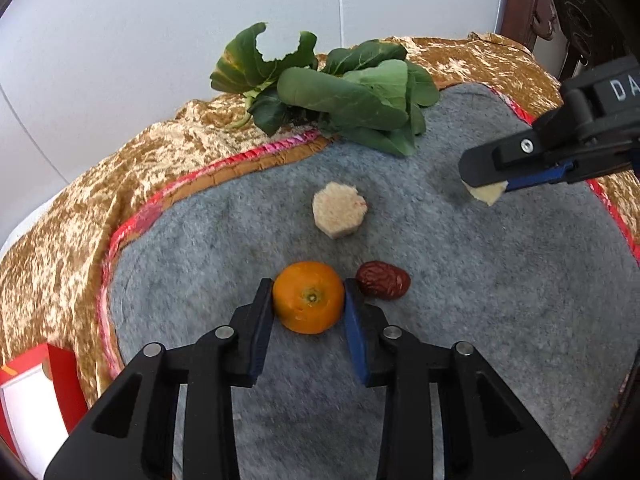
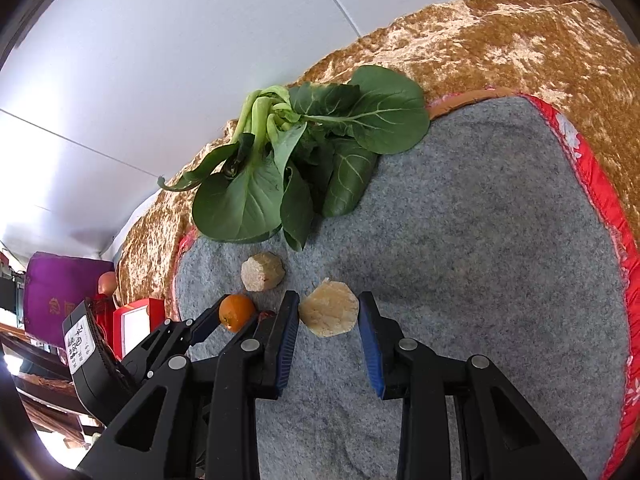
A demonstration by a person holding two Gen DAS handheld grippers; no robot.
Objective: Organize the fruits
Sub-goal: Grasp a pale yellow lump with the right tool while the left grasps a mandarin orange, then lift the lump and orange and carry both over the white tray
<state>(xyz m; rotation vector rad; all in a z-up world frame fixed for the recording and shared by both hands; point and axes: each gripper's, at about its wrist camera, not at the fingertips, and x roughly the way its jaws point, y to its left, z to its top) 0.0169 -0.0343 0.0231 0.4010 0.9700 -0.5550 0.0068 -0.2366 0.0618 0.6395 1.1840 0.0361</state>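
An orange (image 1: pixel 308 297) lies on the grey felt mat (image 1: pixel 480 280) between the fingers of my left gripper (image 1: pixel 308 298), whose pads touch both its sides. A red date (image 1: pixel 383 280) lies just right of it. A pale hexagonal chunk (image 1: pixel 339 209) sits farther back. My right gripper (image 2: pixel 329 312) straddles a second pale hexagonal chunk (image 2: pixel 329 311); the left pad touches it, and a small gap shows on the right. In the left wrist view that gripper (image 1: pixel 484 190) shows at the right with the chunk (image 1: pixel 486 193) at its tips. The orange (image 2: pixel 236 312) also shows in the right wrist view.
Leafy greens (image 1: pixel 340 88) lie at the mat's far edge, also in the right wrist view (image 2: pixel 304 160). A gold cloth (image 1: pixel 120 168) covers the table under the mat. A red and white box (image 1: pixel 32 392) stands at the left. A white wall is behind.
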